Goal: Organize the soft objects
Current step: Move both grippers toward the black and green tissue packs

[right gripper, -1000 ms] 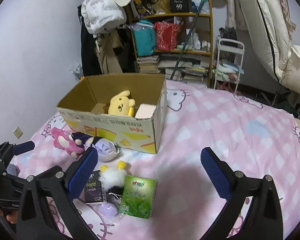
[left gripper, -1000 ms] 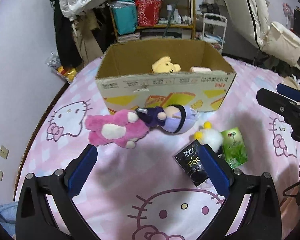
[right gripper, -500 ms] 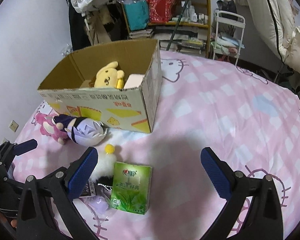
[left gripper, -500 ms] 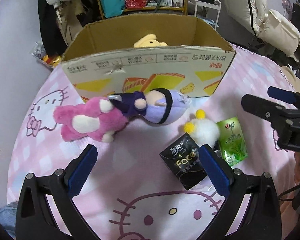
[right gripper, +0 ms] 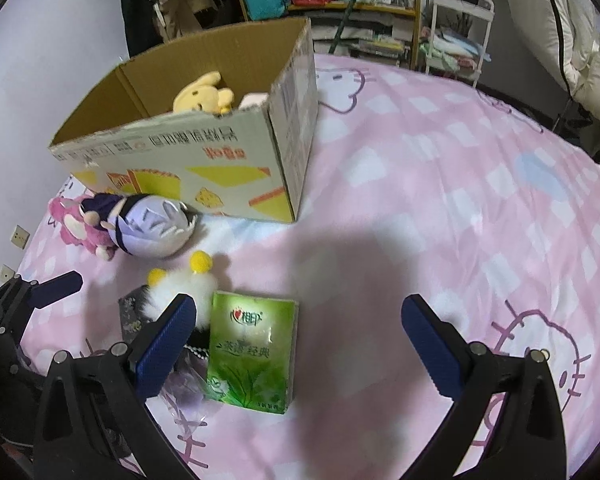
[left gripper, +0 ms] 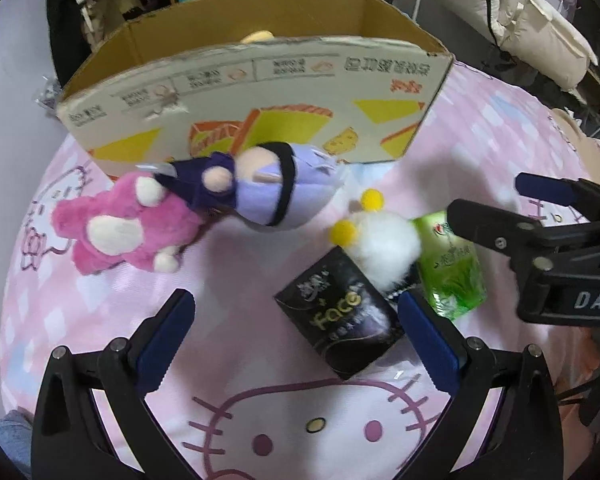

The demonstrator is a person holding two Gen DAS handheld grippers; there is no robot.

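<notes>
Near the cardboard box (left gripper: pixel 260 92), centre your wide-open left gripper (left gripper: pixel 296 336) squarely over the purple doll (left gripper: pixel 268 192) before squeezing.

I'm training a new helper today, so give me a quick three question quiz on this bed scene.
1. True or false: the left gripper holds a toy.
2. What already lies in the cardboard box? A) yellow plush B) green tissue pack C) white pom-pom toy
3. Fill in: the purple doll lies partly on the ____ plush.

Key: 1 false, its jaws are open and empty. 2 A, the yellow plush. 3 pink.
</notes>
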